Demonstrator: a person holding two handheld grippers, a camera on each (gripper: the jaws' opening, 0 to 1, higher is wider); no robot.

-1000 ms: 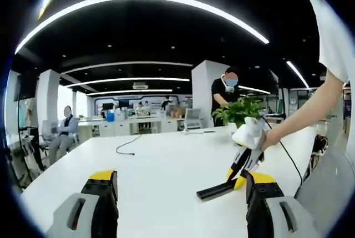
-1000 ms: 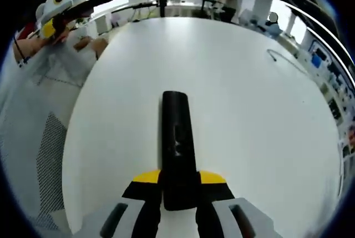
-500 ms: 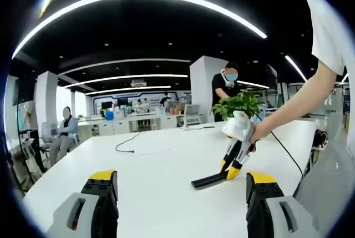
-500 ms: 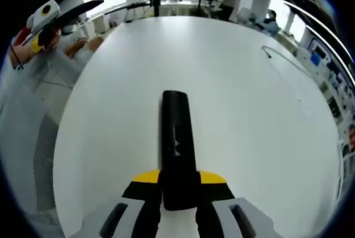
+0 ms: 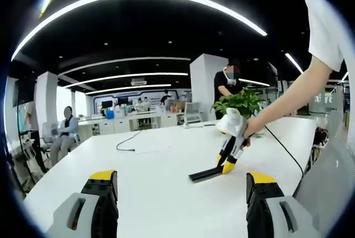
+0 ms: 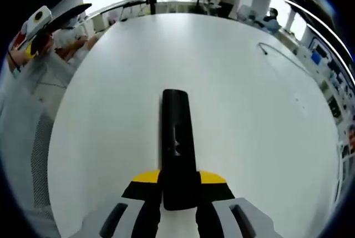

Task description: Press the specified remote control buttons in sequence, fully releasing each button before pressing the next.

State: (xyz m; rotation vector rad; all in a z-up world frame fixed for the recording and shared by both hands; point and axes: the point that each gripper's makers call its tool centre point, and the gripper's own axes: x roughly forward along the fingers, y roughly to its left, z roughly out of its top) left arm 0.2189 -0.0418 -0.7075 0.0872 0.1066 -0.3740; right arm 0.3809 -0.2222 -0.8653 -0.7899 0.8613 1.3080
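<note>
A long black remote control [image 6: 176, 127] sticks out forward from my right gripper [image 6: 178, 181], which is shut on its near end above the white table [image 6: 255, 110]. In the left gripper view the same remote [image 5: 204, 174] slants down to the table, with the right gripper [image 5: 227, 165] on it and a person's hand behind. My left gripper [image 5: 180, 189] hangs over the table's near side, its jaws wide apart with nothing between them. In the right gripper view the left gripper [image 6: 47, 20] is raised at the upper left.
A potted plant [image 5: 241, 105] stands behind the right gripper. A thin dark cable [image 5: 128, 145] lies on the table's far part. A person stands near a white pillar [image 5: 224, 85] and another sits at the left [image 5: 66, 130]. Desks line the back.
In the left gripper view the right gripper with the remote has shifted left and a little farther off. The grip on the remote is unchanged, and the left jaws stay apart.
</note>
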